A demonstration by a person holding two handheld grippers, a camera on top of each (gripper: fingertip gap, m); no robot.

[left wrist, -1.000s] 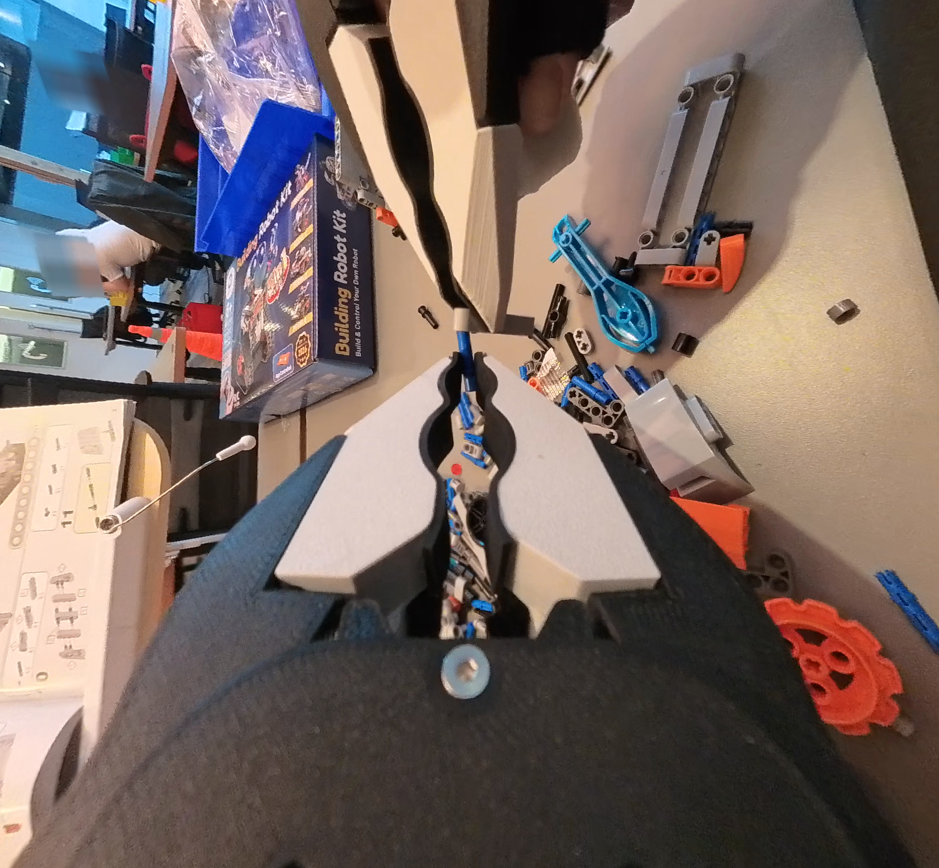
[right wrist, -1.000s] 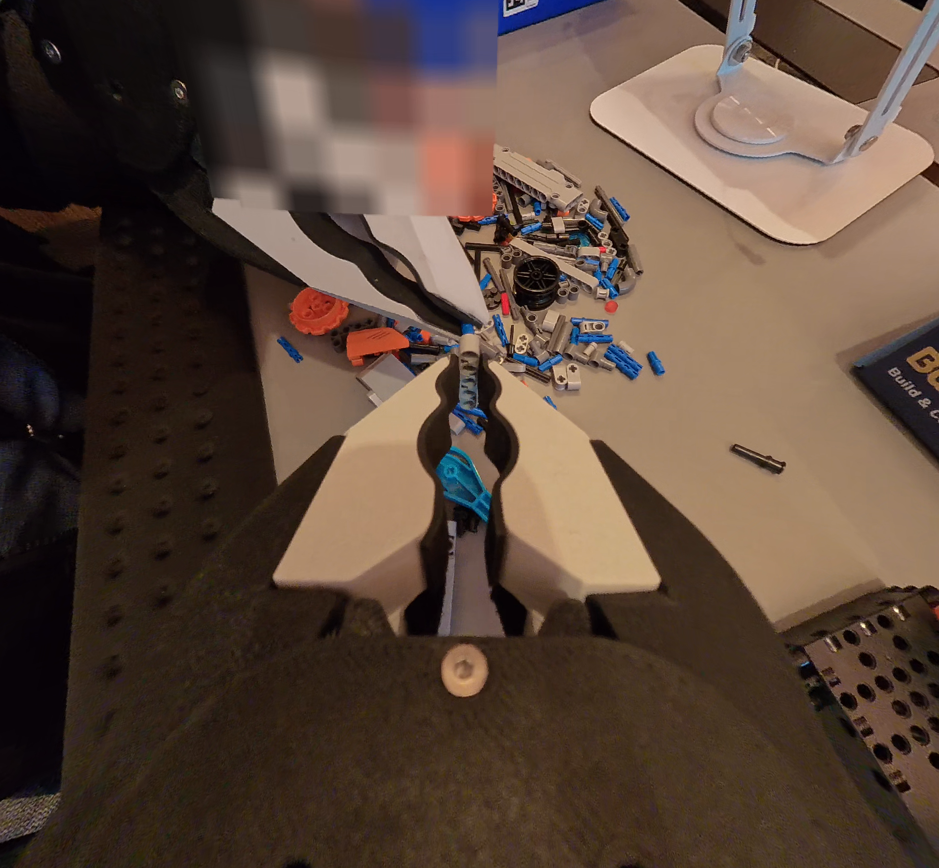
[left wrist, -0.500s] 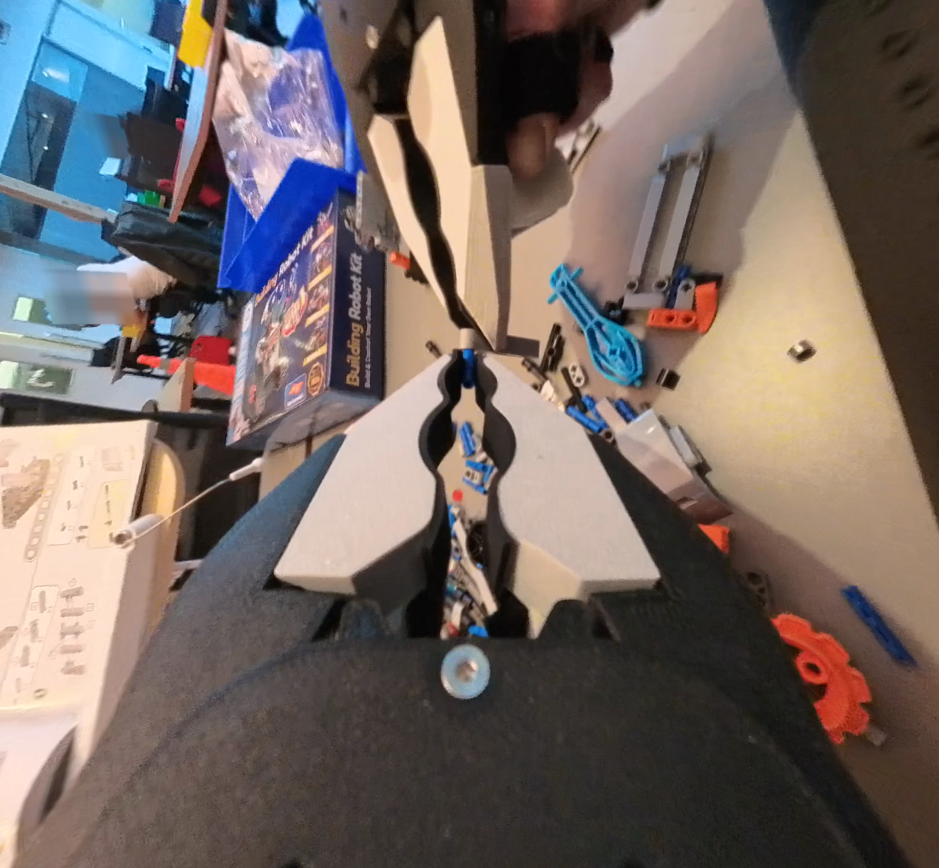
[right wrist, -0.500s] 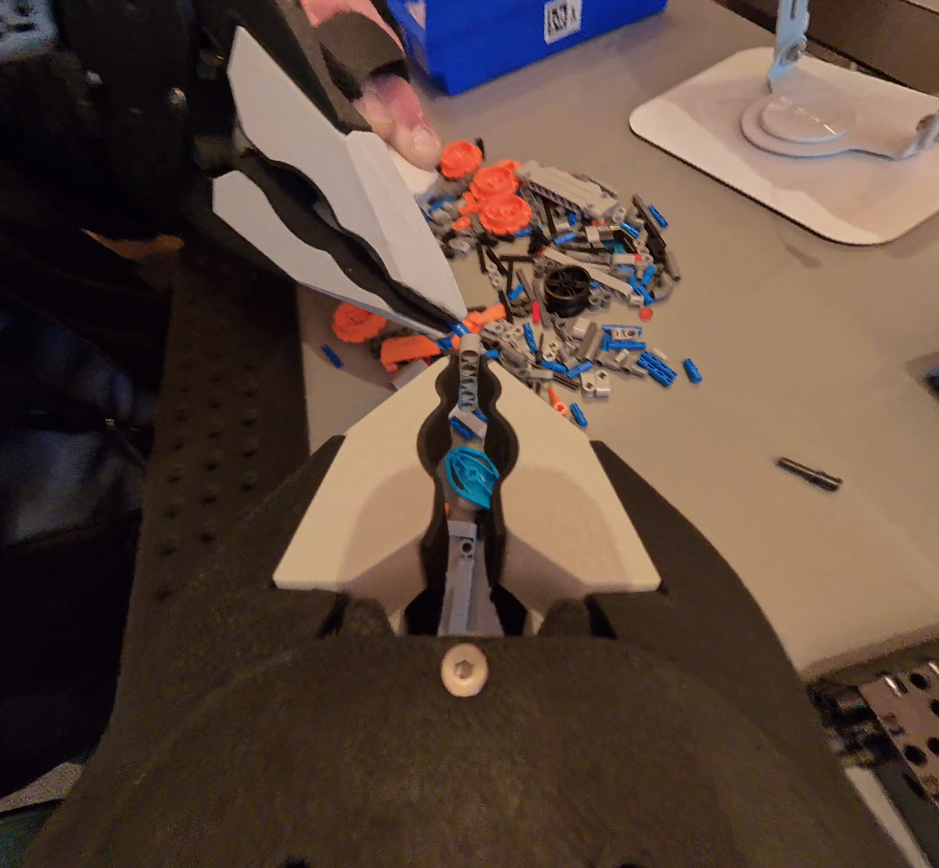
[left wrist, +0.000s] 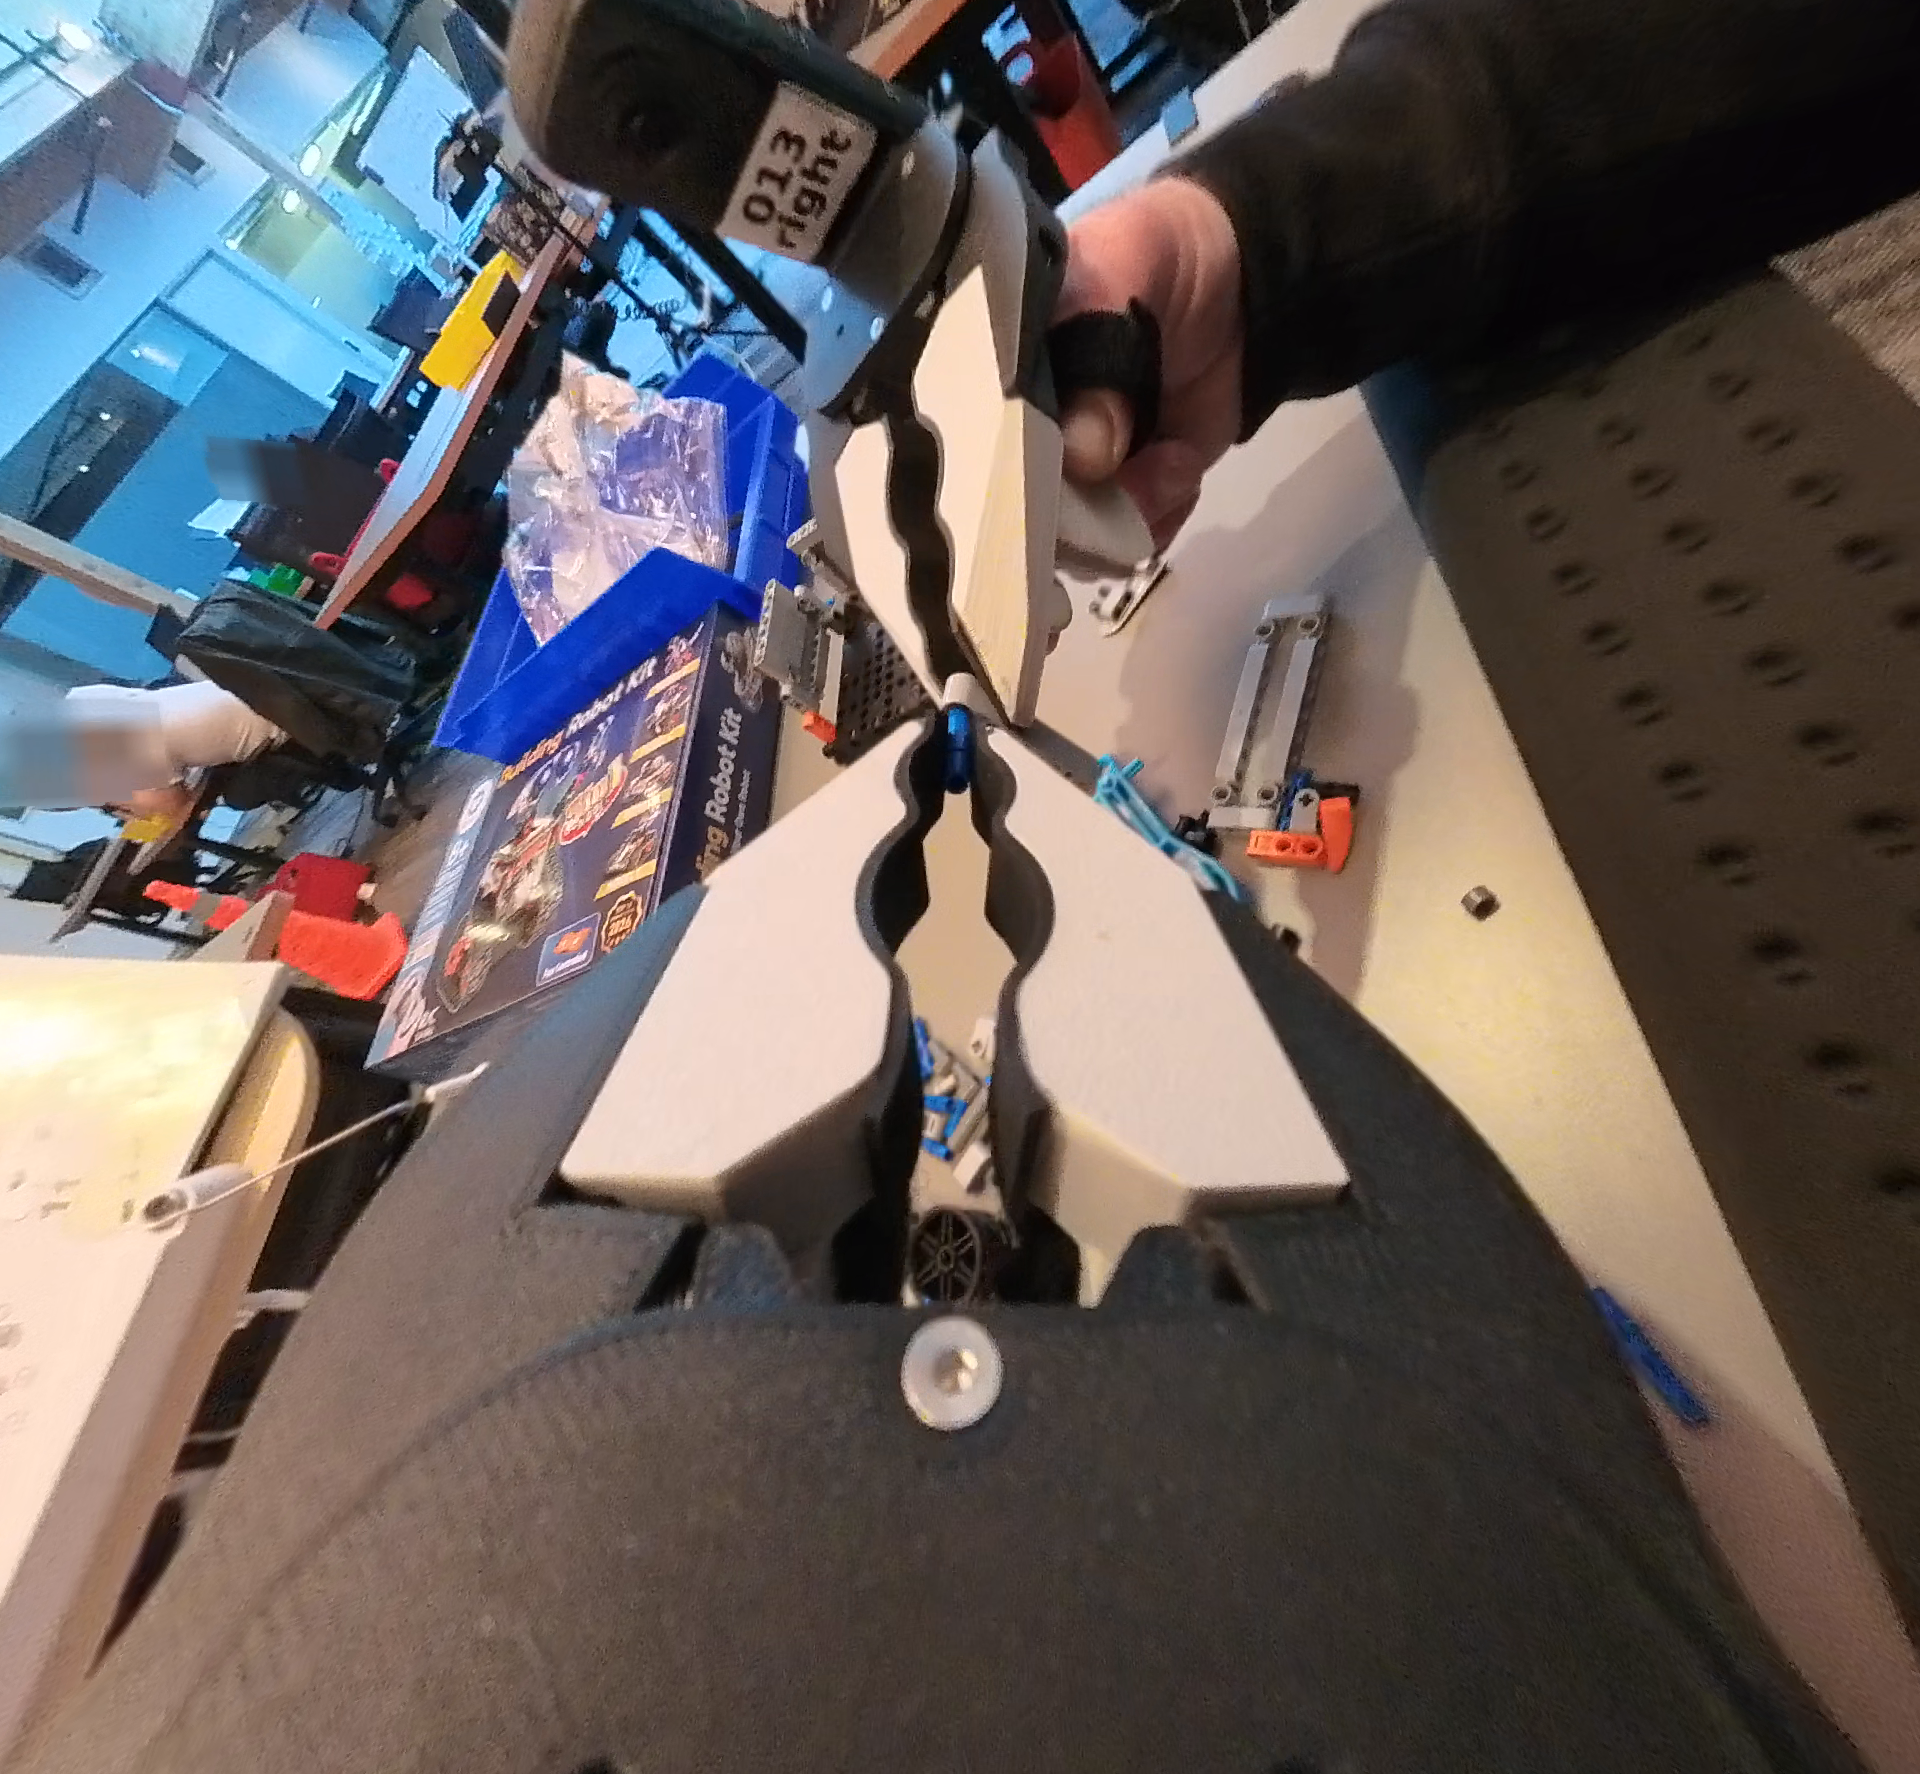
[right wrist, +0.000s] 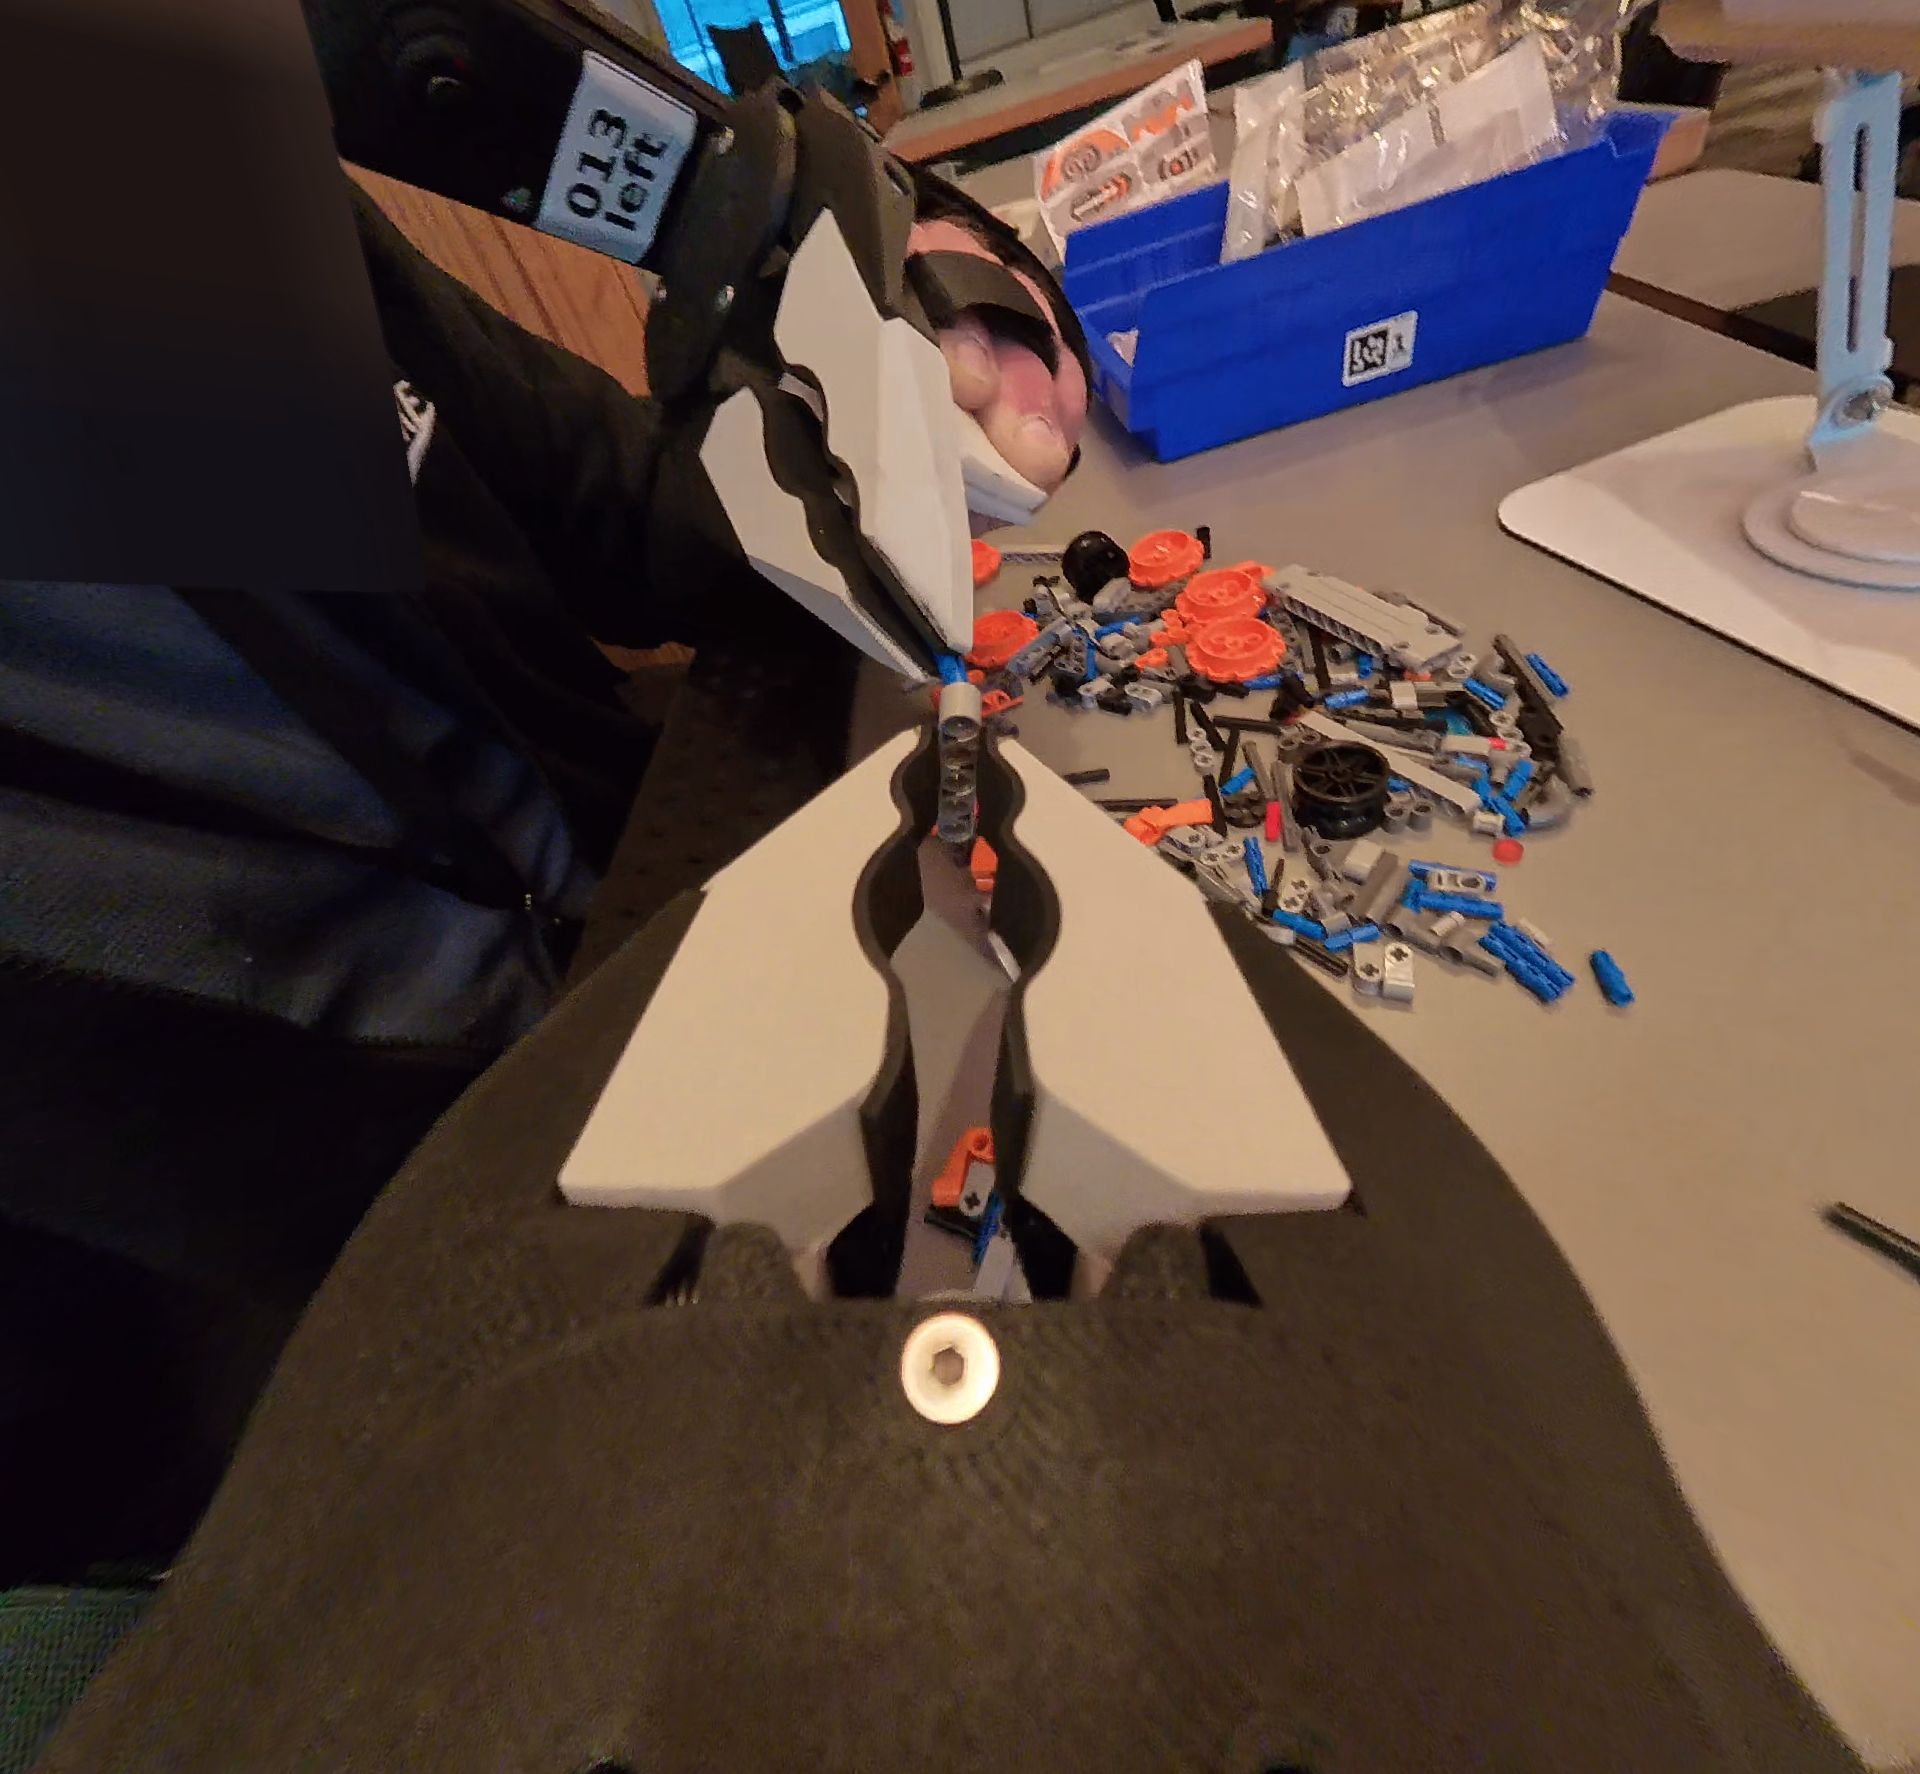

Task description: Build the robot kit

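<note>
The left tool is clenched on a small blue pin at its very tips, just above the middle of the left wrist view. The right tool is clenched on a thin grey beam with a row of holes, which stands up between its tips at the centre of the right wrist view. The two parts meet end to end: the blue pin touches the top end of the grey beam (whether the pin is seated in a hole cannot be made out). Both parts are held up above the table, not lying on it.

In the left wrist view the other tool reaches down from the upper middle, with a hand and dark sleeve behind it at the upper right. In the right wrist view the other tool slants in from the upper left.

To the right of the tips in the right wrist view lies a pile of small parts in grey, blue and black, with several orange gears near its far edge and a black wheel in its middle. A blue bin with clear bags stands beyond the pile, and a white stand base sits at the right edge. A printed box lies at the left middle of the left wrist view.
</note>
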